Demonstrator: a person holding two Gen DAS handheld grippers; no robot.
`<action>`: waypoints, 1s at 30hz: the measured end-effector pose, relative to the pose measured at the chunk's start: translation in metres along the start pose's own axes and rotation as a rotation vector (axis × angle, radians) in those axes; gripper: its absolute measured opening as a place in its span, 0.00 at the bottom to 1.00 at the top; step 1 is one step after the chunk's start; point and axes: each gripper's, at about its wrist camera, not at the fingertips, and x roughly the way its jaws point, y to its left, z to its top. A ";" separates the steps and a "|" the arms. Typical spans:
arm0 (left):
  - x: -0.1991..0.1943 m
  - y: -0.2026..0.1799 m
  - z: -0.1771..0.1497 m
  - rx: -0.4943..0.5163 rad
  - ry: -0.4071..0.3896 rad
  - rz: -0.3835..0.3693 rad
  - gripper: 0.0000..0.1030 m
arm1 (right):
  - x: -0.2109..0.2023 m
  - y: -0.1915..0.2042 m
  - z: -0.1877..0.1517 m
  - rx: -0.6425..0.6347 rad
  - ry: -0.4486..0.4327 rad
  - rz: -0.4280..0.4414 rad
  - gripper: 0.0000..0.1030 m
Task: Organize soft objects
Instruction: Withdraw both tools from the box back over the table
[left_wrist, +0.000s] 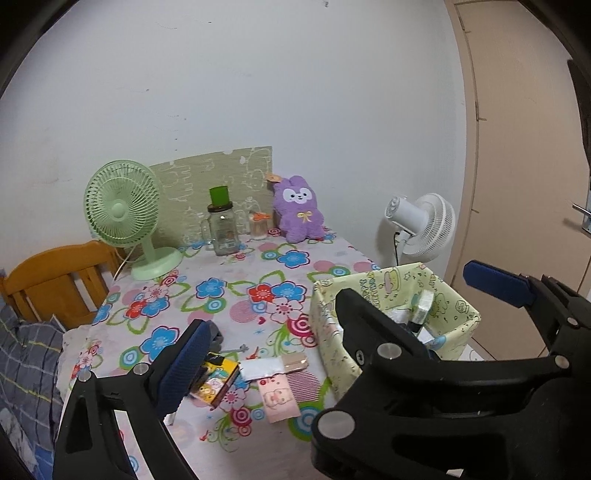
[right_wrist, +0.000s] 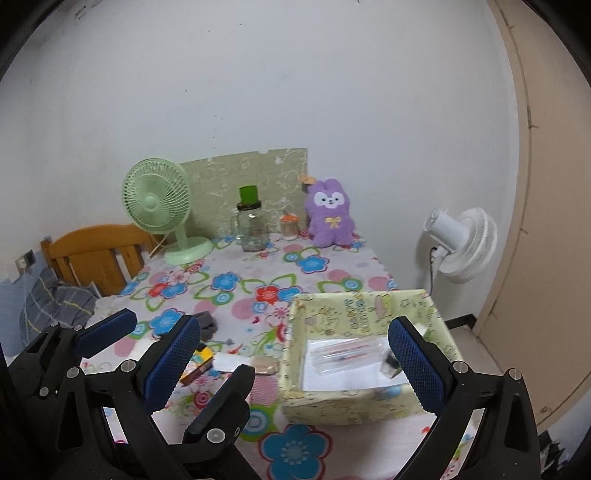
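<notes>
tongs (right_wrist: 295, 350), floral tablecloth (right_wrist: 236, 284), white wall (right_wrist: 295, 92)

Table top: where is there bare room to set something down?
Free: the floral cloth between the green fan, purple plush and yellow box. Crowded: the near edge, with small packets left of the box, and the back row by the jar.

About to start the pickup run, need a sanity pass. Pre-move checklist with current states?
1. Left tool open, nothing held: ok.
2. Right tool open, nothing held: ok.
3. Plush upright at the table's far edge, nothing on it: ok.
4. Box open-topped, near edge of table: ok.
5. Room in box: papers and a clear pack already inside; cannot tell if the plush fits.
6. Path to plush: jar and green fan stand left of it, apart: ok.
</notes>
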 end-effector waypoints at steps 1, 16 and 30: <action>0.000 0.003 -0.001 -0.006 -0.001 0.002 0.94 | 0.001 0.002 0.000 0.003 0.005 0.009 1.00; 0.011 0.042 -0.018 -0.059 0.038 0.065 0.87 | 0.029 0.039 -0.011 -0.004 0.056 0.046 0.98; 0.032 0.079 -0.029 -0.105 0.093 0.112 0.81 | 0.065 0.069 -0.015 -0.028 0.119 0.092 0.93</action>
